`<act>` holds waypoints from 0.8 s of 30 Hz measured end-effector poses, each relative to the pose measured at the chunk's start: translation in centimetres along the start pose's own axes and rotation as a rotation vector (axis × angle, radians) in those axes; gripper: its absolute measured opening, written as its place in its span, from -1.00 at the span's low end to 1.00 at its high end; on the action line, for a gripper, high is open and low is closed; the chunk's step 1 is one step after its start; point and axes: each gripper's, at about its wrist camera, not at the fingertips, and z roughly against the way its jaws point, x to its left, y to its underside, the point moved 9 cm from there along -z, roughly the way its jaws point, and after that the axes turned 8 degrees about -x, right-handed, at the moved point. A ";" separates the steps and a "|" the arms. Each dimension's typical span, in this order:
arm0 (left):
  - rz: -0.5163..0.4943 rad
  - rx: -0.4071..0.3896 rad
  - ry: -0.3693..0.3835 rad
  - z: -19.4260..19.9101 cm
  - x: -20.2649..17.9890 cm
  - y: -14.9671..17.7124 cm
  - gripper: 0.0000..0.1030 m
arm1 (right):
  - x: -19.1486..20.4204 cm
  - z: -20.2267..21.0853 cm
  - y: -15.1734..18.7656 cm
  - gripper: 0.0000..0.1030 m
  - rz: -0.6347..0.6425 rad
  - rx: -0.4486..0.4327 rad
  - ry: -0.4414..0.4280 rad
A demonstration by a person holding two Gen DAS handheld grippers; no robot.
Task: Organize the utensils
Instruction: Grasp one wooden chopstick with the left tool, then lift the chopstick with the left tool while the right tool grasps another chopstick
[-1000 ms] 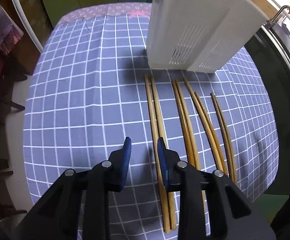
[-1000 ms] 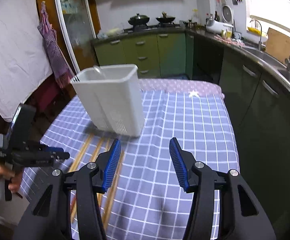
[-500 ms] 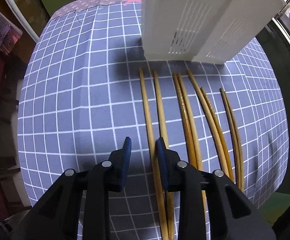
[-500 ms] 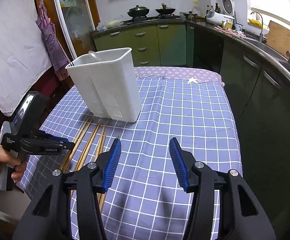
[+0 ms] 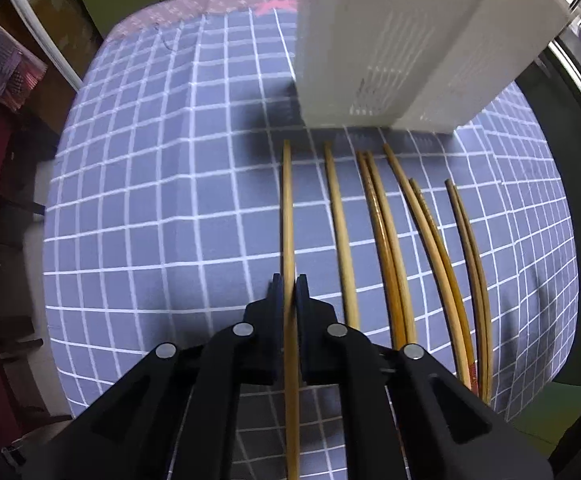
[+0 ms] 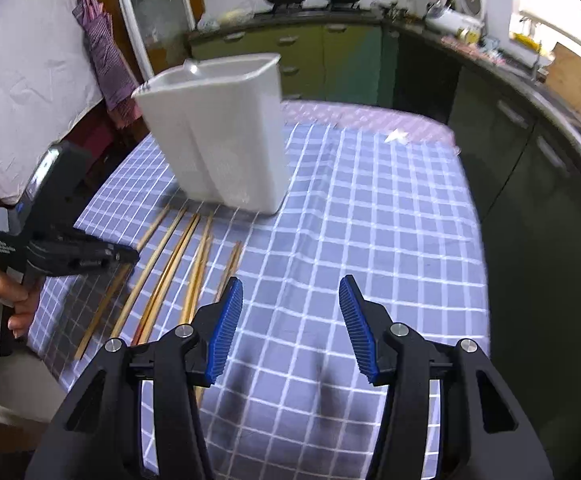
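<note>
Tablecloth [image 5: 150, 200] — slate blue, gridded with thin white lines; far end [image 5: 210, 4] pink with pale specks. Holder [image 6: 226, 136] plain white. Chopsticks [image 5: 386, 240] in wood tones — pale yellow at left, darker amber and brown toward right. Left gripper [image 5: 286, 292] black, dark pads. Right gripper [image 6: 290, 320] black with bright blue ribbed pads. Cabinets [image 6: 310, 56] olive green. Hanging cloth [image 6: 106, 60] purple-striped.

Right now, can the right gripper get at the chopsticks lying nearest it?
Probably yes: the right gripper is open and empty, and the nearest chopsticks lie uncovered on the tablecloth just beside it.
</note>
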 end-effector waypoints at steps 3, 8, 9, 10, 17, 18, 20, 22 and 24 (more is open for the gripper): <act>0.012 -0.069 0.009 1.8 0.7 -0.4 -0.88 | 1.4 -1.8 0.8 -0.03 0.045 0.070 -0.013; 0.045 -0.225 0.030 6.1 1.5 -1.0 -0.88 | 3.1 -4.6 2.0 -0.15 0.047 0.166 -0.062; 0.045 -0.251 0.028 6.9 1.5 -0.8 -0.88 | 3.4 -5.2 2.2 -0.32 0.040 0.185 -0.076; 0.042 -0.292 0.026 8.0 1.5 -0.8 -0.88 | 3.6 -5.8 2.3 -0.40 0.025 0.207 -0.094; -0.014 -0.449 0.019 12.5 0.8 0.2 -0.88 | 4.2 -8.4 2.8 -0.60 -0.002 0.291 -0.118; -0.018 -0.457 0.019 12.7 0.8 0.3 -0.88 | 4.2 -8.5 2.8 -0.60 0.000 0.298 -0.116; -0.027 -0.470 0.020 13.0 0.5 0.6 -0.88 | 4.2 -8.8 3.0 -0.60 0.008 0.313 -0.099; -0.030 -0.482 0.024 13.4 0.3 0.8 -0.88 | 4.4 -9.1 3.1 -0.64 0.020 0.324 -0.088; -0.033 -0.489 0.028 13.7 0.2 0.9 -0.88 | 4.5 -9.5 3.3 -0.64 0.033 0.334 -0.067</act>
